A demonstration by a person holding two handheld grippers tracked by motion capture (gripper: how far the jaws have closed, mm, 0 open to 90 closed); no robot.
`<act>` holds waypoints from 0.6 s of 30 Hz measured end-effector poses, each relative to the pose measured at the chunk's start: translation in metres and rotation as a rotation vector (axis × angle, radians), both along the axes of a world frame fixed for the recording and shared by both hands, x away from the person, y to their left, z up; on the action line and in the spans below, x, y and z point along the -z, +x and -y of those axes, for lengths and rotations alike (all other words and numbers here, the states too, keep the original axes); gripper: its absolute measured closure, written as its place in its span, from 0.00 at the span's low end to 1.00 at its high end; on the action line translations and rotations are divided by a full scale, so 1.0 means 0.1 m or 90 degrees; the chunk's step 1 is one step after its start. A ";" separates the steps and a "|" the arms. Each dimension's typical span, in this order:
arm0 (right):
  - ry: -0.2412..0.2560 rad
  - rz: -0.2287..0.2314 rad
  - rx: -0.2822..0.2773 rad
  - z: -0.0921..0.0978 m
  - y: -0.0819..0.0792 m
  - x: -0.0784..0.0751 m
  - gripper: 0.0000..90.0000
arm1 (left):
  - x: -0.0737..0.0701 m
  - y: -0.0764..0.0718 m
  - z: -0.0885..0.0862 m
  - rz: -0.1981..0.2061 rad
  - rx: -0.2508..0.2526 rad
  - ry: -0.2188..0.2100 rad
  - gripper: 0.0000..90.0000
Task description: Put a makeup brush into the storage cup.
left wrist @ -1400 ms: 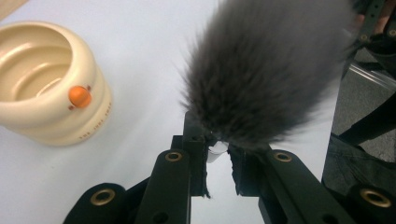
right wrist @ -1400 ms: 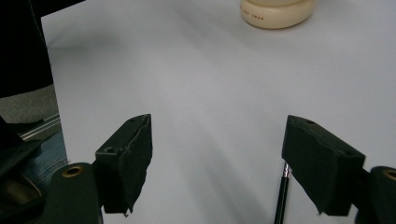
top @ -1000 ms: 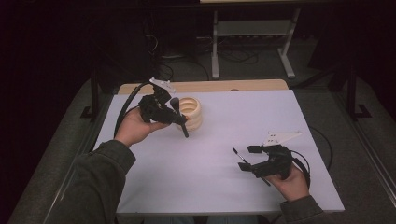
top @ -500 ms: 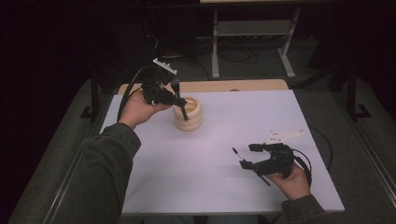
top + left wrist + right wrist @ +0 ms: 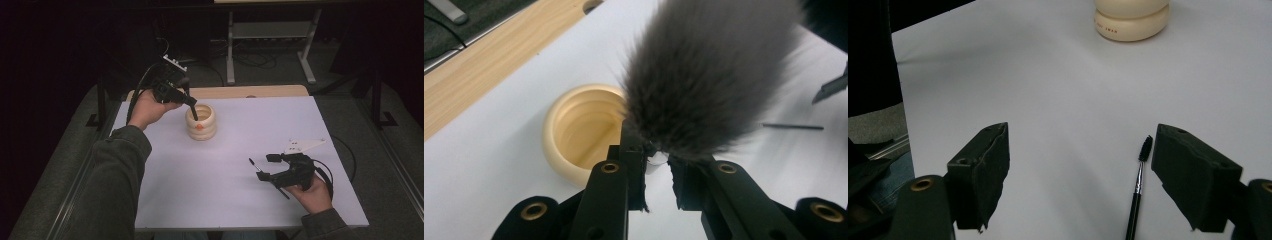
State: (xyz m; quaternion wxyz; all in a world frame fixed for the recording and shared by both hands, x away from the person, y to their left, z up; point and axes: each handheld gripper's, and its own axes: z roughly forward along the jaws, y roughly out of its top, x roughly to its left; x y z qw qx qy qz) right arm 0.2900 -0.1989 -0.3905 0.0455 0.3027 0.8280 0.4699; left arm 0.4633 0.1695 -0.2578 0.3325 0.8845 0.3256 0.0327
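Note:
A cream ribbed cup [image 5: 201,125] stands at the back left of the white table [image 5: 225,200]. My left gripper [image 5: 186,97] hangs just above and left of it, shut on a makeup brush. The brush's thin dark handle [image 5: 193,109] slants down into the cup's mouth. In the left gripper view its fluffy grey head [image 5: 709,75] looms over the jaws and hides part of the cup [image 5: 579,132]. My right gripper [image 5: 266,167] rests open near the front right, beside a thin black wand brush [image 5: 253,163] lying flat. That wand [image 5: 1138,187] lies just inside the right jaw.
A wooden strip [image 5: 260,91] borders the table's far edge, with a metal stand [image 5: 270,35] and cables on the dark floor beyond. The person's left sleeve [image 5: 110,180] reaches across the table's left side.
The left gripper has lifted and swung back-left, tipping the brush steeper so its lower end now sits in the cup. The right gripper has stayed put.

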 end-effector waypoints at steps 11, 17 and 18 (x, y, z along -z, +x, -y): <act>0.001 0.001 -0.004 -0.01 0.02 0.01 0.25 | 0.01 0.18 -0.02 -0.003 -0.031 -0.003 0.86; -0.002 -0.002 -0.005 -0.02 0.03 0.01 0.25 | 0.03 0.25 0.02 -0.003 -0.052 -0.013 0.86; -0.001 -0.001 -0.005 -0.02 0.03 0.01 0.25 | 0.04 0.26 0.03 -0.003 -0.049 -0.003 0.86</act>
